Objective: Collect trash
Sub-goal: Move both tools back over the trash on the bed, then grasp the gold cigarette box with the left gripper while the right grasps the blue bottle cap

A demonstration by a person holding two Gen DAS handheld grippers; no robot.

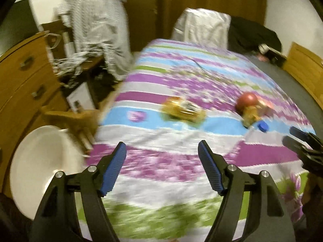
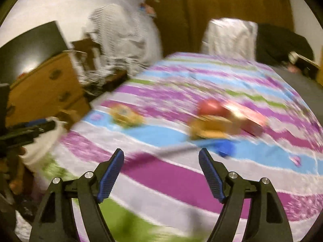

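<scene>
Both views are smeared by motion. A crumpled yellow wrapper lies on the striped bedspread. To its right sits a small heap: a red round thing, a yellow-brown wrapper and a blue cap. My left gripper hangs open over the bed's near part, short of the yellow wrapper. My right gripper is open just short of the blue cap. Neither holds anything.
A white round bin stands on the floor left of the bed. A wooden chest of drawers and a chair draped with striped cloth stand further left. A white pillow and dark clothes lie at the bed's far end.
</scene>
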